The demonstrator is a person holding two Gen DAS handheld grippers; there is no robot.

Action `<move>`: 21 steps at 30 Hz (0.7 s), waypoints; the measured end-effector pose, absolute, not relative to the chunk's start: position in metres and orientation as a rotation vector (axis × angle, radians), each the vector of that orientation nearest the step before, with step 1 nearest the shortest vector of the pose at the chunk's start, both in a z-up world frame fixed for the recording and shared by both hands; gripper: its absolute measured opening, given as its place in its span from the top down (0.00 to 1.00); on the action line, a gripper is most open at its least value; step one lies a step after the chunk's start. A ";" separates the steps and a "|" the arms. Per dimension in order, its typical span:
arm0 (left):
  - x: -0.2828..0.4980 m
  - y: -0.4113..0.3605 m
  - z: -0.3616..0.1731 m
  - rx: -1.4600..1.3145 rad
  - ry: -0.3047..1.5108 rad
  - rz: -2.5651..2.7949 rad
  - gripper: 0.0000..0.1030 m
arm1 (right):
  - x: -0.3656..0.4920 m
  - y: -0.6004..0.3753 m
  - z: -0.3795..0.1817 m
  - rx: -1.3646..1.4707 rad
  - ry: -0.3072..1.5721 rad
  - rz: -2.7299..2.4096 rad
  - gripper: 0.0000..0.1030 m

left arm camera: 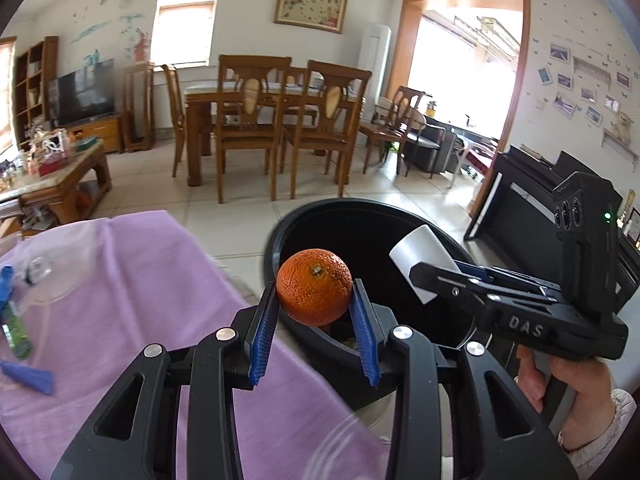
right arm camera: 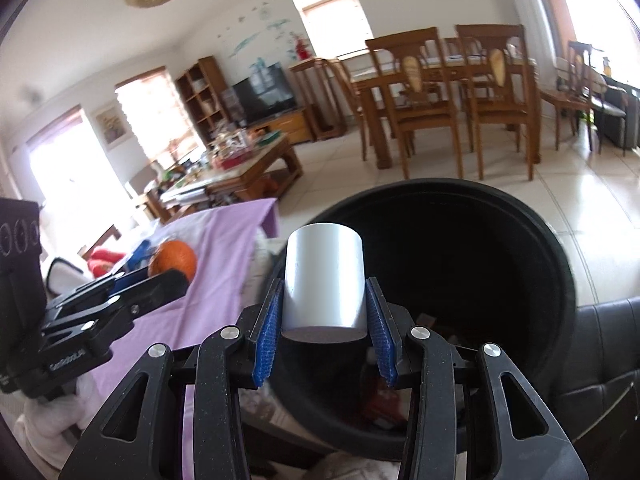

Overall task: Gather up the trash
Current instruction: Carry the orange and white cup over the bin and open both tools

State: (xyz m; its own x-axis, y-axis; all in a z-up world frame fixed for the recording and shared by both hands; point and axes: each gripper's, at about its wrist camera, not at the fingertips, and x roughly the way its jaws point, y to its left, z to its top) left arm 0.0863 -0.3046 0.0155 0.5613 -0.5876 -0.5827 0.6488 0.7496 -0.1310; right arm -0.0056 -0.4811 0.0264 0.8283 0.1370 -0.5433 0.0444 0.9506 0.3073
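The left gripper [left arm camera: 316,312] was clamped on a round, pebbly-skinned orange tangerine [left arm camera: 314,286], its blue ribbed pads [left arm camera: 266,334] pressing the fruit's two sides at about its widest girth, stem scar facing the camera. The right gripper [right arm camera: 324,320] was closed on a short, smooth white plastic cylinder [right arm camera: 325,280], held upright in its own view with the blue pads against its curved wall near the lower end. Both items hung over the mouth of a round black plastic trash bin [right arm camera: 560,272] standing just beside a table draped in a lilac cloth [left arm camera: 160,280]; the cylinder sat well inside the rim's outline, while the tangerine was near the bin's table-side edge. Scraps showed dimly at the bottom of the bin. The tangerine looked firm but slightly yielding, with a grippy rind, so a hold across its middle seemed sound, and a harder squeeze might bruise or split it. The cylinder looked light, stiff and slick, likelier to slide between the pads, so a grip low on its wall seemed sensible. A blue scrap [left arm camera: 28,376] and a clear plastic piece [left arm camera: 60,276] lay on the cloth, apparently uncollected.
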 end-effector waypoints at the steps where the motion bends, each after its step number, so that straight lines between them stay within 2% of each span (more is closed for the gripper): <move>1: 0.087 -0.311 0.014 0.107 0.650 -0.735 0.65 | -0.010 -0.491 0.024 0.327 0.593 0.039 0.61; 12: 0.082 -0.356 0.002 0.157 0.661 -0.777 0.65 | -0.013 -0.543 -0.004 0.406 0.587 -0.049 0.61; 21: 0.082 -0.374 -0.010 0.201 0.684 -0.787 0.65 | -0.003 -0.542 -0.008 0.355 0.582 -0.097 0.60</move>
State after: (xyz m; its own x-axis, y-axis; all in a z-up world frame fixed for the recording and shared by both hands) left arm 0.0825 -0.3742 -0.0097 0.5055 -0.5851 -0.6341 0.7099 0.6997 -0.0796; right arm -0.0034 -0.5416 -0.0079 0.8327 0.0099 -0.5536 0.1888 0.9348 0.3008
